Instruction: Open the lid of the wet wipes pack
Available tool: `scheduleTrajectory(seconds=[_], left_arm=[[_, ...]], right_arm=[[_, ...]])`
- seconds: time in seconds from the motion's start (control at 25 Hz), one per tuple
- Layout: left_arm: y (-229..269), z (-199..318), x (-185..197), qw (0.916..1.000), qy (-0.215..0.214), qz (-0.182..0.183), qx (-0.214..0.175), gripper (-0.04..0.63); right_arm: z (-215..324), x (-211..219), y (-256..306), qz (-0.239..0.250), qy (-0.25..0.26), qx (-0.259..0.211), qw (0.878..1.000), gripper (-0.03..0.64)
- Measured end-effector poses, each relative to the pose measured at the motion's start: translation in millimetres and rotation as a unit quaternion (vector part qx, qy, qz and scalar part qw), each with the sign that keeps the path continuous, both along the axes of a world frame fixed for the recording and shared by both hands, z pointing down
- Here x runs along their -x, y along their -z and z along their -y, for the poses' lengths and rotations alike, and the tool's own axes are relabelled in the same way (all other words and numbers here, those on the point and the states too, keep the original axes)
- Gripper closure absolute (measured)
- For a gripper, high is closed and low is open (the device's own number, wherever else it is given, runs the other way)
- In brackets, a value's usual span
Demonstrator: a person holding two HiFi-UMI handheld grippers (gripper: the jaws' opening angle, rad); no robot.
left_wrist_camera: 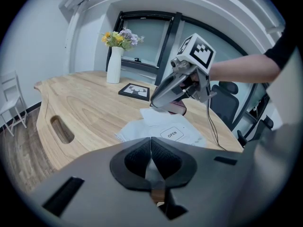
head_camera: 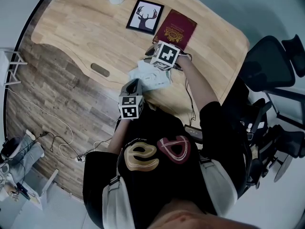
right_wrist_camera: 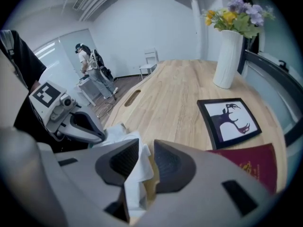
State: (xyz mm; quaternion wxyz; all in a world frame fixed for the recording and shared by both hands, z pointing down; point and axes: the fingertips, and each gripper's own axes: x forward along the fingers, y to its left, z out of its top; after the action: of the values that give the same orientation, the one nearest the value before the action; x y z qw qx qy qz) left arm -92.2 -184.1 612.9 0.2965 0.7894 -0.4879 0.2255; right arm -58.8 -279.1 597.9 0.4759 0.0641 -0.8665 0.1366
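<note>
My right gripper [right_wrist_camera: 146, 156] stands part-open around the lid flap [right_wrist_camera: 138, 170], unclamped. My left gripper [left_wrist_camera: 151, 150] pinches the wet wipes pack [left_wrist_camera: 142, 129] at its edge. I judge it light, limp film: grip the flap's free edge.

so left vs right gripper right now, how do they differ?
Left gripper: jaws shut on the near edge of the wet wipes pack. Right gripper: jaws apart, white flap between them. Left works the pack's near side, right its far side. Both point down at it.
</note>
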Motion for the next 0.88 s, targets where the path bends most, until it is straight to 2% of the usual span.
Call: scheduleTrajectory(seconds=[0.4, 0.88], left_arm=[[7.4, 4.3, -5.3, 0.9998, -0.004, -0.014, -0.012, 0.578], [25.4, 8.4, -1.5, 0.9988, 0.009, -0.015, -0.045, 0.578]], right_arm=[[3.6, -7.7, 45.6, 0.084, -0.069, -0.055, 0.993, 0.503], [-9.8, -34.2, 81.3, 0.138, -0.173, -0.149, 0.964, 0.502]])
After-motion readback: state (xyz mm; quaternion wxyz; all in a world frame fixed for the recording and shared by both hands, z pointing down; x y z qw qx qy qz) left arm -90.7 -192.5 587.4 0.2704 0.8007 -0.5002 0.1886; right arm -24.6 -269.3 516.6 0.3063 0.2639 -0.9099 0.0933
